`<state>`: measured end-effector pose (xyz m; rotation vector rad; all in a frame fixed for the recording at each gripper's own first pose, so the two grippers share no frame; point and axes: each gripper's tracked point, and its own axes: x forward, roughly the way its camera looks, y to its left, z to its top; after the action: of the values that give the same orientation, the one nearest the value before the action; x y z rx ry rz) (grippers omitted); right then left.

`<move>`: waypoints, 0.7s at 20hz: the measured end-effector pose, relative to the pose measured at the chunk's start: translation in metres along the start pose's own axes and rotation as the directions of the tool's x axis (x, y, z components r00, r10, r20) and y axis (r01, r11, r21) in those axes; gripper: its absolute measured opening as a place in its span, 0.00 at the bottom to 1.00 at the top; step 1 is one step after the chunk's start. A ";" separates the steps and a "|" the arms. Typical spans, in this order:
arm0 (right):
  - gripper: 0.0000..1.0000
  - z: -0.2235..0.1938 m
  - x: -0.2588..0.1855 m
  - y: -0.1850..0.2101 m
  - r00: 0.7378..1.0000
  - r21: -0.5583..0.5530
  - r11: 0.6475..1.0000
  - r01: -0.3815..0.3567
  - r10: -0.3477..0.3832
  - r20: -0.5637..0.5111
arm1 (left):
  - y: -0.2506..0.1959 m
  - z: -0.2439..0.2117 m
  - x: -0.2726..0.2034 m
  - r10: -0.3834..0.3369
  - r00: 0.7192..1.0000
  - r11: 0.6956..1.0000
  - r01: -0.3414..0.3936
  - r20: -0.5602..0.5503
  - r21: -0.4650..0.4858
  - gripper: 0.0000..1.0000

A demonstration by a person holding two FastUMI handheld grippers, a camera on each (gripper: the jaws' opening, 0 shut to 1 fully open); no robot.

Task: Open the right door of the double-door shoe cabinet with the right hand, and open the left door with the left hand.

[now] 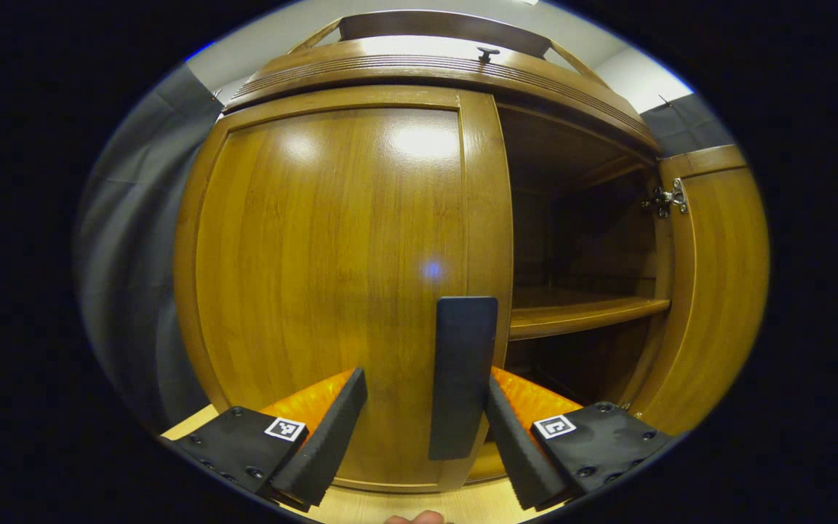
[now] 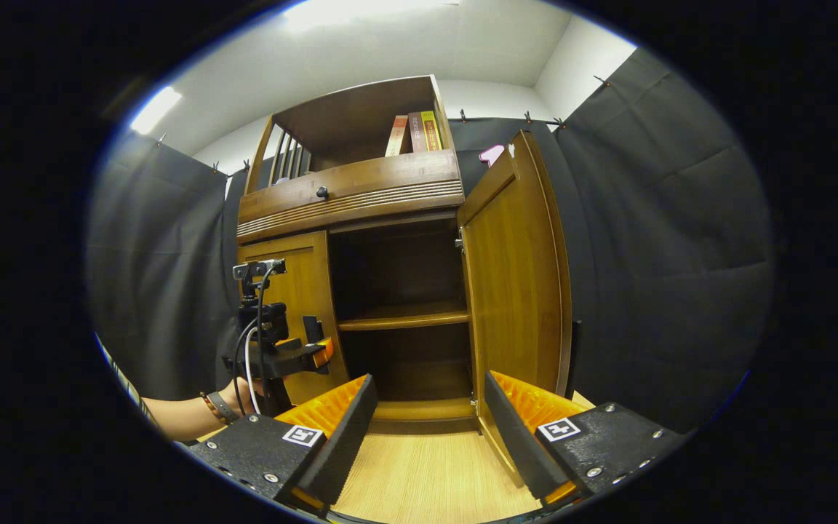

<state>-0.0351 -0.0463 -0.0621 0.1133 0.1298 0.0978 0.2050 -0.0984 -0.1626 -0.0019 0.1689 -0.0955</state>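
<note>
- Left gripper view: my left gripper (image 1: 419, 429) sits at 6 o'clock with its fingers spread wide, nothing pinched between them.
- The closed left door (image 1: 332, 276) of the glossy brown wooden shoe cabinet (image 1: 433, 65) lies straight ahead, from 9 o'clock to the centre.
- A dark flat upright handle (image 1: 463, 375) stands on that door's free edge, inside my gap and just beside my right-hand finger (image 1: 517, 451); whether the finger touches it I cannot tell.
- At 3 o'clock the cabinet's right half is open, with a wooden shelf (image 1: 583, 316) inside, and the right door (image 1: 717, 291) is swung out on a metal hinge (image 1: 670, 198).
- A small dark knob (image 1: 487, 52) stands at 12 o'clock on the ribbed band above.
- Right gripper view: my right gripper (image 2: 430, 437) is at 6 o'clock, fingers wide apart and holding nothing, over the pale wood-grain floor (image 2: 426, 480).
- The right door (image 2: 517, 291) stands open just right of centre, near my right-hand finger.
- The left door (image 2: 302, 313) is shut at 9 o'clock, with my left gripper (image 2: 313, 349) up against it, held by my hand (image 2: 244, 397) wearing a wristband.
- Upright books (image 2: 415, 132) stand in the top shelf at 12 o'clock.
</note>
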 end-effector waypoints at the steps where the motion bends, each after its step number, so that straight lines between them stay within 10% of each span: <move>1: 0.92 0.000 0.002 -0.001 1.000 0.000 1.000 0.001 -0.001 0.002 | -0.002 -0.002 0.000 -0.011 1.000 1.000 0.011 -0.003 -0.006 0.97; 5: 0.92 -0.002 0.004 -0.003 1.000 0.011 1.000 0.000 0.000 -0.005 | -0.018 -0.004 0.001 -0.048 0.999 0.999 0.048 -0.007 0.013 0.39; 14: 0.92 -0.010 0.006 0.022 0.999 0.009 0.999 -0.039 0.039 -0.020 | 0.005 0.005 -0.099 -0.016 0.999 1.000 0.016 -0.029 0.017 0.34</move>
<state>-0.0325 -0.0234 -0.0697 0.1231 0.1478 0.1371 0.1089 -0.0836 -0.1409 0.0157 0.1972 -0.1128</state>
